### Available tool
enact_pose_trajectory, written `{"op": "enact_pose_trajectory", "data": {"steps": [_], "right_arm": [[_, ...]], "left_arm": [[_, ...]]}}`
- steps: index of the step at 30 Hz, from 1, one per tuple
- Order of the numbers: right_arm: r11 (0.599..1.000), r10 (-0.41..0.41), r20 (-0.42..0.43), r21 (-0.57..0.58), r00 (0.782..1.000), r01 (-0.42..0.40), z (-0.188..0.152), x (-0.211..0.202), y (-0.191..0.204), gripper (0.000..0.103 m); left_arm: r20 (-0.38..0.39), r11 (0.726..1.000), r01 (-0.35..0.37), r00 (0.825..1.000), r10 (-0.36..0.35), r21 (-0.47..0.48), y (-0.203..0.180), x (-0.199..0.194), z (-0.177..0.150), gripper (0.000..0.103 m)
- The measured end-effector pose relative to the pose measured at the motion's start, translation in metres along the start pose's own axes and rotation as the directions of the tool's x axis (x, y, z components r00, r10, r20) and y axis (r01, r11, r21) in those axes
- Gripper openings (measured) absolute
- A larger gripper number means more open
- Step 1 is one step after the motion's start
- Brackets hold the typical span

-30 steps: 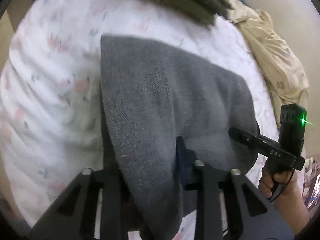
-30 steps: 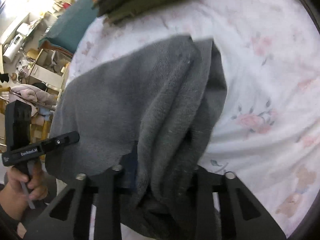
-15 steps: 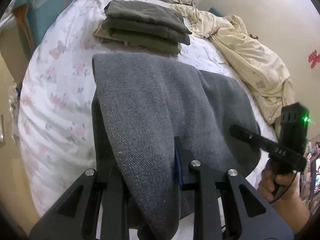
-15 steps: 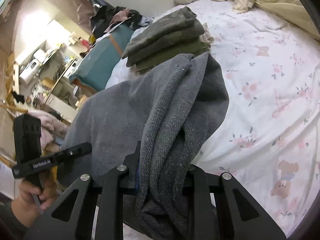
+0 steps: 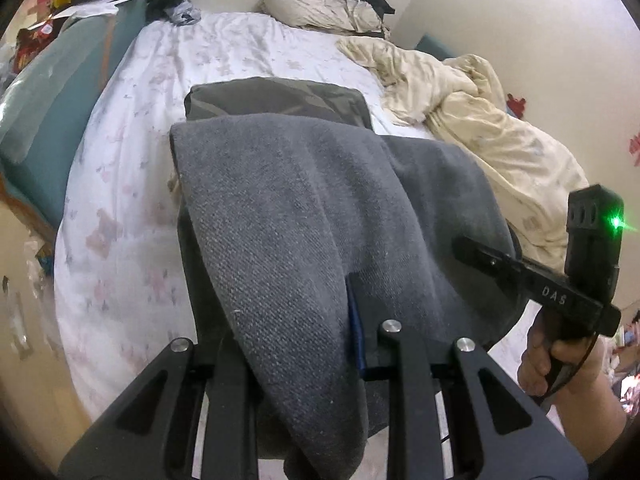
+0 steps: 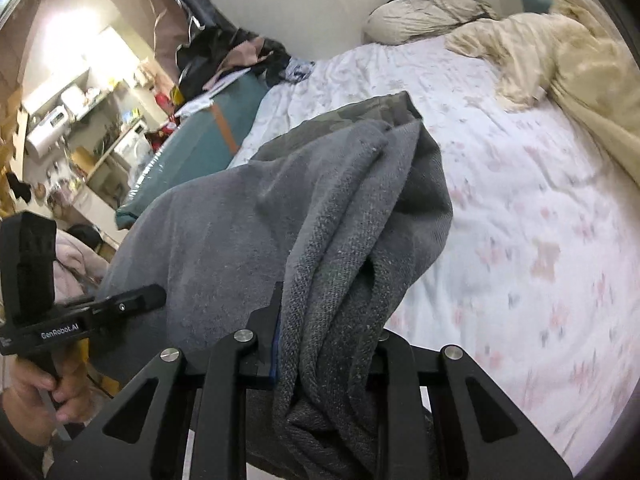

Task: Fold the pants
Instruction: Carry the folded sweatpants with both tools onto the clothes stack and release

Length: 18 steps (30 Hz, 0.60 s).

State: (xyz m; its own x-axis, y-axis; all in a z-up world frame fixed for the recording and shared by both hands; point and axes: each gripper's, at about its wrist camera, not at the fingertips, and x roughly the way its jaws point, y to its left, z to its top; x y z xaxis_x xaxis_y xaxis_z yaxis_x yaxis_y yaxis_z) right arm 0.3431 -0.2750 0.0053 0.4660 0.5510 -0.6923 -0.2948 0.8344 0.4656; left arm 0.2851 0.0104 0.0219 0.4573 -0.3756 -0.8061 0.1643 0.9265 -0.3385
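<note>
Folded grey pants (image 5: 304,208) hang in the air between both grippers, above a bed. My left gripper (image 5: 296,344) is shut on one end of the grey cloth, which drapes over its fingers. At the other end my right gripper (image 6: 324,340) is shut on a thick bunch of the same grey pants (image 6: 248,220). Each gripper shows in the other's view: the right gripper (image 5: 532,276) in a hand at the right edge, the left gripper (image 6: 80,320) in a hand at the lower left. The pants hide most of a folded olive stack (image 5: 276,98) behind them.
The bed has a white flowered sheet (image 5: 120,200). A crumpled cream blanket (image 5: 492,140) lies along its right side, and a pillow (image 5: 320,12) at the head by the wall. A teal padded piece (image 5: 48,112) stands left of the bed, with cluttered shelves (image 6: 80,120) beyond.
Both grippers have risen with the grey pants and tilted up, so the whole bed, pillow and wall now show. The olive stack has slid partly behind the lifted pants.
</note>
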Motion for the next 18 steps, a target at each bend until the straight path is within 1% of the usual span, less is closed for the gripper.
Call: {"op": "enact_pose_trajectory", "data": {"steps": [3, 5, 6, 7, 8, 9, 10, 12, 14, 15, 16, 17, 18], "right_arm": [[1.000, 0.008, 0.005, -0.001, 1.000, -0.008, 0.039, 0.024, -0.007, 0.024], [1.000, 0.000, 0.031, -0.028, 1.000, 0.001, 0.077, 0.033, -0.007, 0.024], [0.999, -0.007, 0.039, -0.034, 0.999, 0.008, 0.092, 0.037, -0.008, 0.024], [0.999, -0.016, 0.048, -0.037, 0.999, 0.018, 0.119, 0.047, -0.012, 0.024], [0.999, -0.021, 0.051, -0.035, 0.998, 0.023, 0.139, 0.059, -0.017, 0.024], [0.999, -0.024, 0.051, -0.033, 0.998, 0.025, 0.151, 0.066, -0.021, 0.024], [0.998, -0.045, 0.050, -0.046, 0.998, 0.048, 0.170, 0.085, -0.025, 0.024], [0.995, -0.074, 0.053, -0.063, 0.996, 0.077, 0.187, 0.110, -0.032, 0.024], [0.995, -0.095, 0.020, -0.037, 0.995, 0.096, 0.196, 0.147, -0.047, 0.024], [0.992, -0.120, 0.007, -0.043, 0.993, 0.120, 0.194, 0.160, -0.052, 0.025], [0.987, -0.152, 0.007, -0.057, 0.988, 0.152, 0.190, 0.168, -0.056, 0.029], [0.983, -0.171, 0.006, -0.061, 0.985, 0.171, 0.188, 0.175, -0.063, 0.044], [0.982, -0.183, -0.001, -0.047, 0.983, 0.182, 0.185, 0.181, -0.071, 0.053]], "left_arm": [[0.027, 1.000, 0.027, 0.999, -0.027, -0.008, 0.013, 0.010, 0.036, 0.019], [0.066, 0.998, 0.052, 0.997, -0.050, -0.022, 0.022, 0.014, 0.077, 0.019], [0.079, 0.999, 0.051, 0.996, -0.049, -0.017, 0.025, 0.019, 0.094, 0.020], [0.080, 0.999, 0.036, 0.996, -0.035, -0.010, 0.027, 0.028, 0.112, 0.020], [0.085, 1.000, 0.014, 0.996, -0.014, 0.001, 0.031, 0.041, 0.133, 0.020], [0.099, 1.000, 0.004, 0.995, -0.003, -0.004, 0.037, 0.052, 0.147, 0.020], [0.103, 1.000, 0.009, 0.995, -0.005, -0.030, 0.046, 0.065, 0.161, 0.020], [0.103, 0.999, -0.001, 0.995, 0.004, -0.036, 0.059, 0.093, 0.179, 0.020], [0.069, 0.998, -0.057, 0.996, 0.058, -0.011, 0.071, 0.125, 0.184, 0.021], [0.051, 0.996, -0.090, 0.995, 0.090, 0.000, 0.078, 0.140, 0.185, 0.025], [0.046, 0.995, -0.101, 0.994, 0.101, 0.004, 0.084, 0.149, 0.185, 0.032], [0.054, 0.996, -0.095, 0.994, 0.095, -0.002, 0.093, 0.155, 0.183, 0.036], [0.067, 0.995, -0.096, 0.993, 0.097, -0.014, 0.099, 0.156, 0.180, 0.054]]}}
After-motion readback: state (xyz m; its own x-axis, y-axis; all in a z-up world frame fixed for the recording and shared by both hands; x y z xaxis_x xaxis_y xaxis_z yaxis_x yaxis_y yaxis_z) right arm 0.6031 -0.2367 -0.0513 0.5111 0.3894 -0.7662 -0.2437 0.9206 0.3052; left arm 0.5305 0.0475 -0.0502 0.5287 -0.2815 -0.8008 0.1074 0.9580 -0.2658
